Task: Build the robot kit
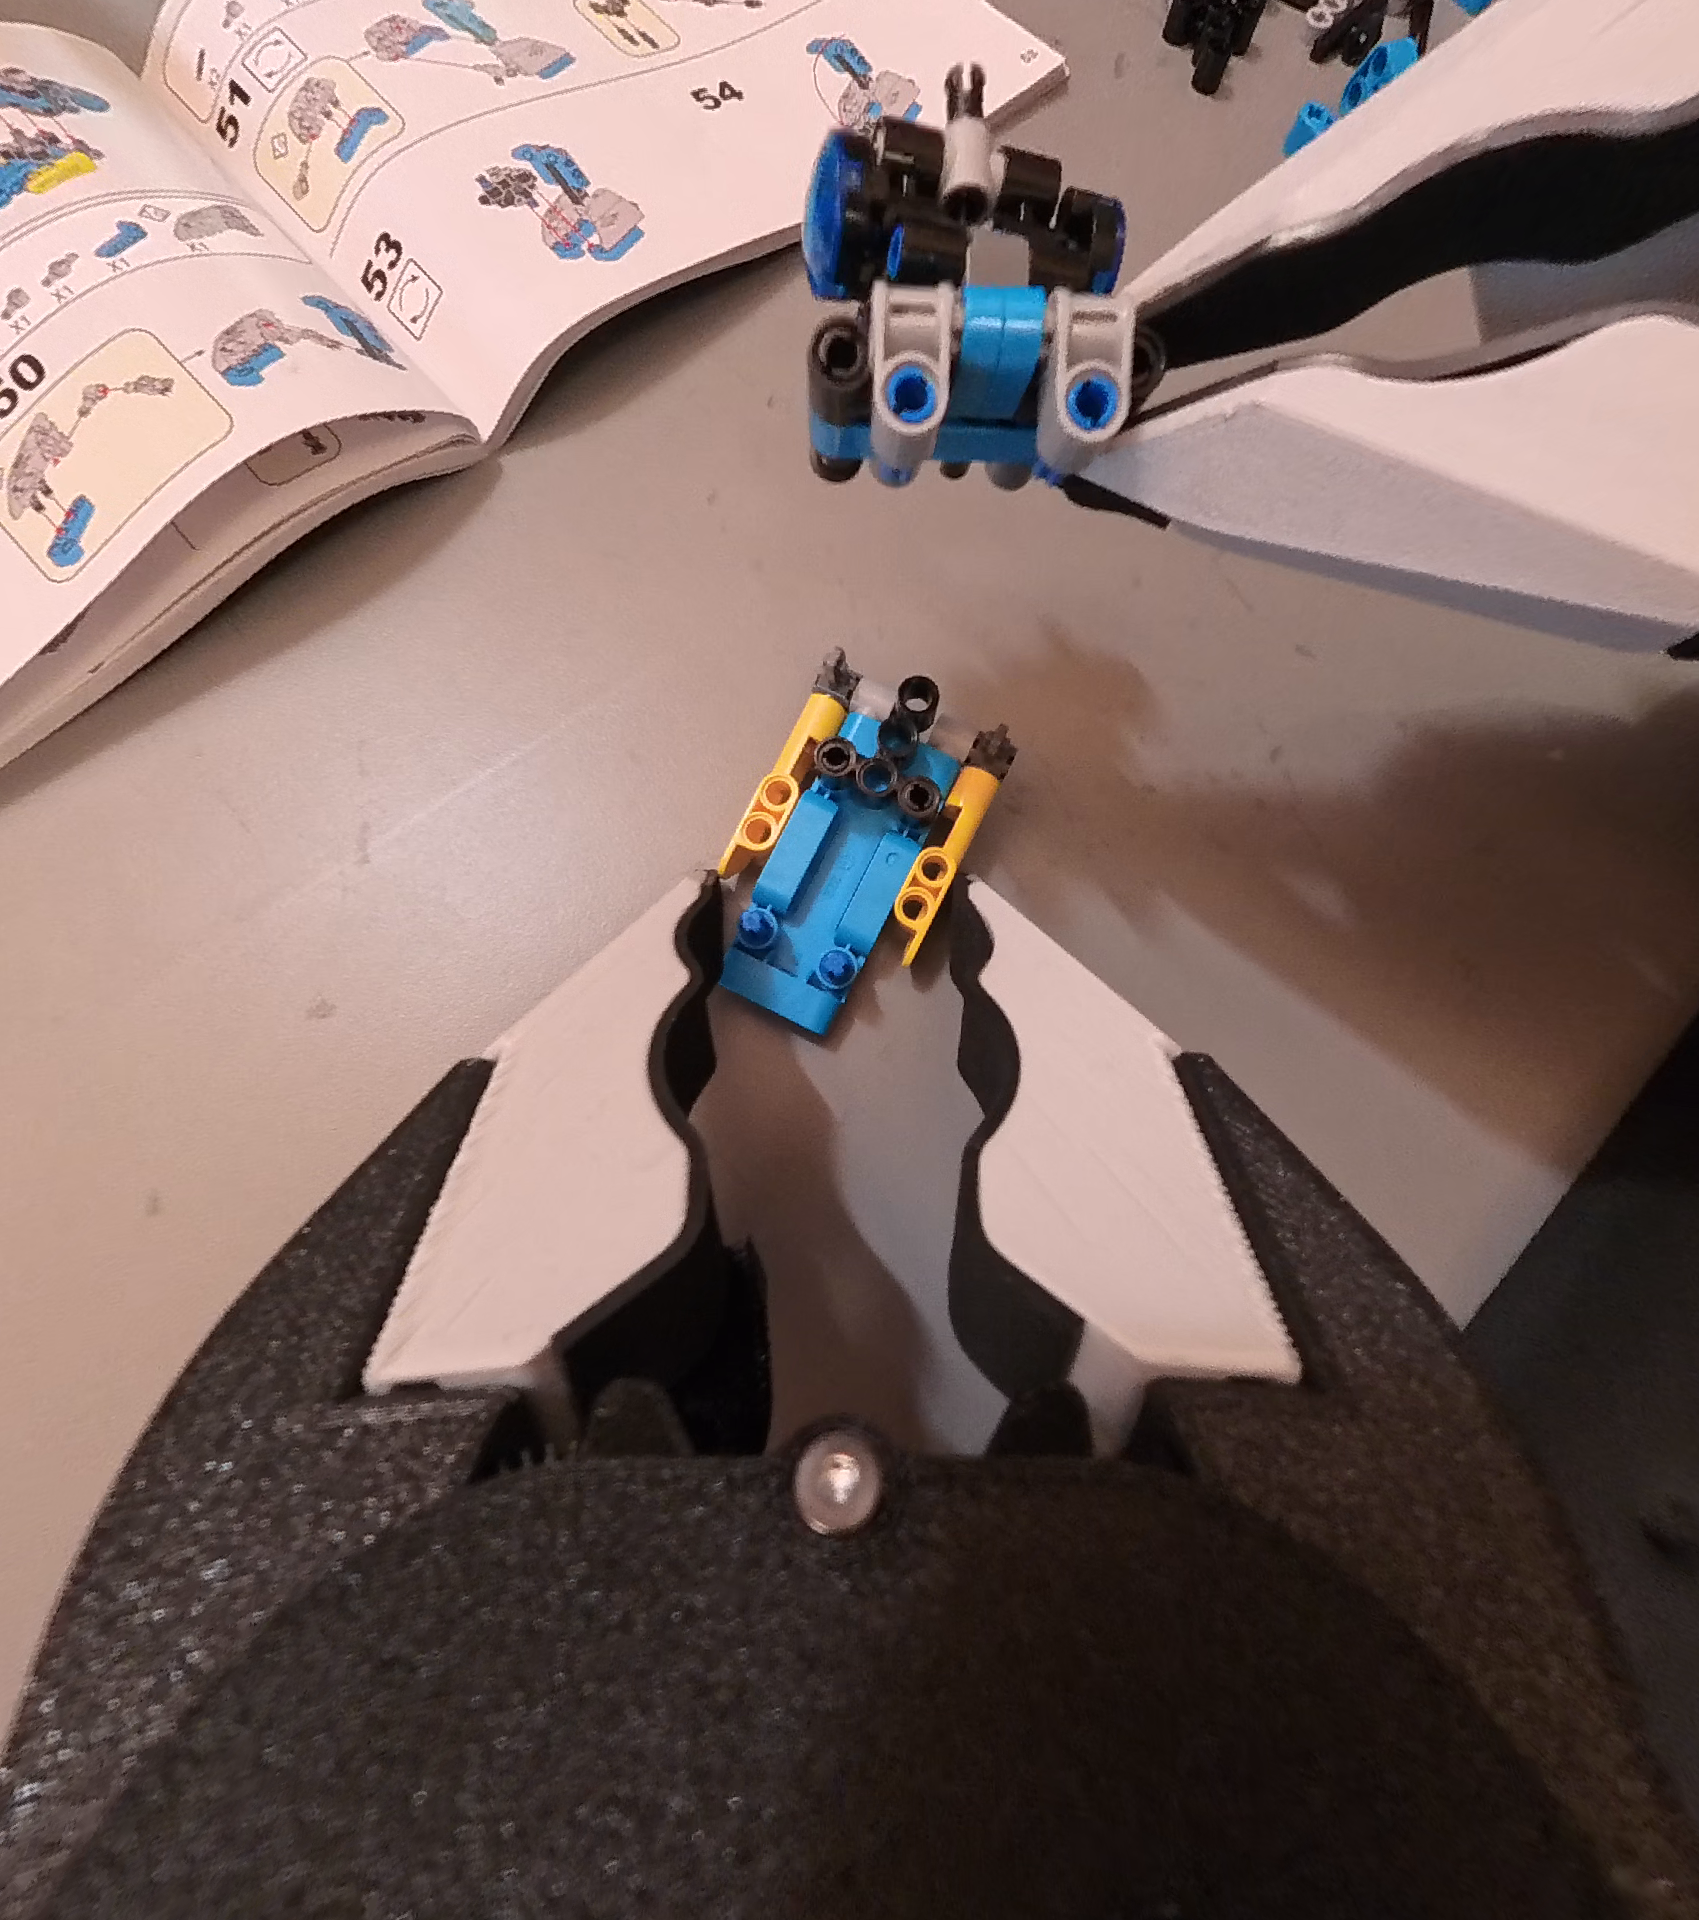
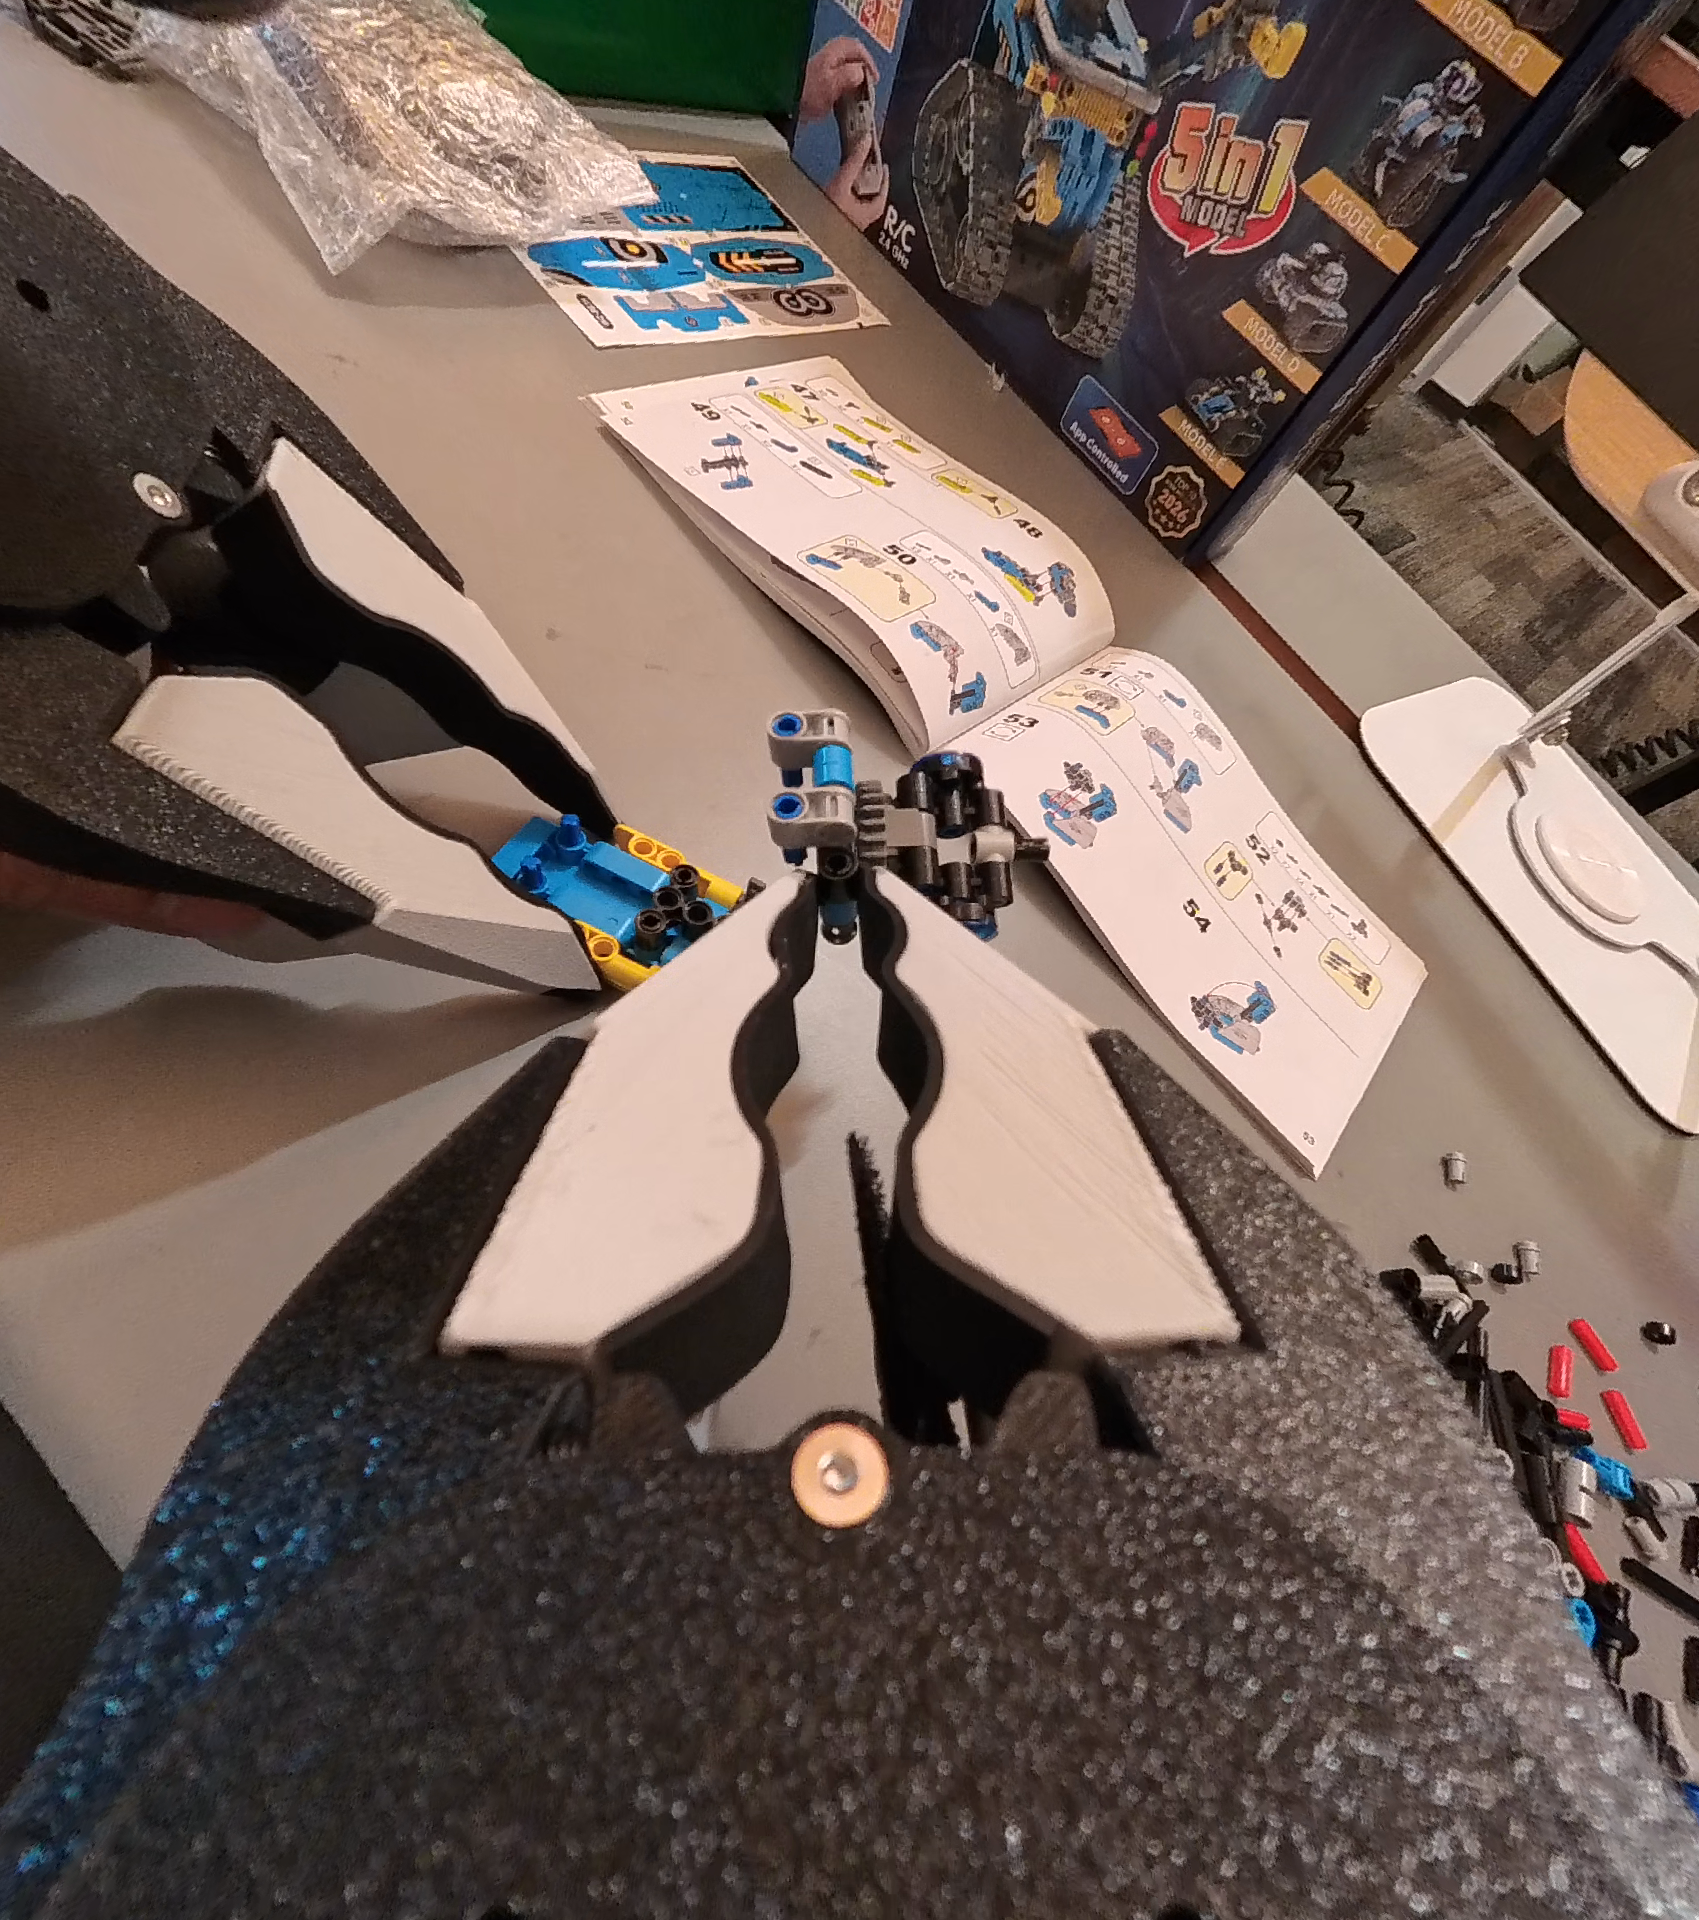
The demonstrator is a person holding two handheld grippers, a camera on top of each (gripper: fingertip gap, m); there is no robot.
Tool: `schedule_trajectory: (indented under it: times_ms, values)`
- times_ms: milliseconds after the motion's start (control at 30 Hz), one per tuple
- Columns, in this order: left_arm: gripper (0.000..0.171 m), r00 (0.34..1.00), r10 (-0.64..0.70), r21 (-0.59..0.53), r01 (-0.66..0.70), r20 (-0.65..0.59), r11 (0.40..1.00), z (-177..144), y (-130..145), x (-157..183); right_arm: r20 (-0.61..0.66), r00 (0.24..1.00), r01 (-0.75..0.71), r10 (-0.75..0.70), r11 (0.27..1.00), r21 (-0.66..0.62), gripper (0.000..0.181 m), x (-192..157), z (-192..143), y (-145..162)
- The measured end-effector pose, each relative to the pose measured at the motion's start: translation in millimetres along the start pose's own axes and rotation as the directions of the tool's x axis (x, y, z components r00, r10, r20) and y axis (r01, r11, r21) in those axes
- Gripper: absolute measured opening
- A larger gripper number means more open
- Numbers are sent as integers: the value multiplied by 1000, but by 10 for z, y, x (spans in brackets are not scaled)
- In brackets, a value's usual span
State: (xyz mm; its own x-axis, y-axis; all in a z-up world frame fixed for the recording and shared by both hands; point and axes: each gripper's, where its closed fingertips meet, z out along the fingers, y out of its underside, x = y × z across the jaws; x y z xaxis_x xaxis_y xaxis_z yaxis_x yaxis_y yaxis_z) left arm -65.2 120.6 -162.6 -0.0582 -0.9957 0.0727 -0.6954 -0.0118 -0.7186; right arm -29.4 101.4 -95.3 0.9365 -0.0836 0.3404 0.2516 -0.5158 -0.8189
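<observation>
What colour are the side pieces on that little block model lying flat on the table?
Yellow, flanking a blue body, on the flat block model; clearest in the left wrist view.

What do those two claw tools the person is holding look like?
Both look alike. The left gripper and right gripper each have a rough, speckled black body with a silver screw in the middle. From it spring two pale grey wedge-shaped fingers that narrow to tips, lined inside with wavy black rubbery pads. No cables or sleeves are visible.

Two brick-built assemblies: one flat blue-and-yellow plastic assembly [image 1: 850,847] and one blue, grey and black geared assembly [image 2: 886,821]. One open paper instruction booklet [image 2: 980,665], one blue sticker sheet [image 2: 699,260], one printed cardboard box [image 2: 1188,208], one crumpled clear plastic bag [image 2: 409,135].
</observation>
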Motion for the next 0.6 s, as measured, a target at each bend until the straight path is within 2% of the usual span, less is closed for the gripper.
schedule_trajectory:
  times_ms: [200, 267, 367, 467, 600]
  values:
    - [44, 1000, 0, 0, 0, -1, 1000, 0, -1, -1, 12, 1000, -26, 26, 1000, 0, 7, 3, 5, 6]
    - [44, 1000, -1, 1, 1, -2, 1000, -1, -2, 0, 93, 989, -120, 118, 993, 16, 7, -57, 4, -17]
    - [44, 1000, -9, 15, 9, -15, 1000, -15, -26, 3, 234, 921, -329, 312, 944, 34, 6, -63, -32, -71]
    - [45, 999, -11, 147, 19, -53, 989, -145, -253, 48, 422, 757, -566, 499, 824, 41, 7, -29, -124, -187]
    - [46, 993, 20, 380, 24, -114, 925, -457, -629, 146, 623, 425, -804, 656, 590, -73, 7, 25, -215, -263]
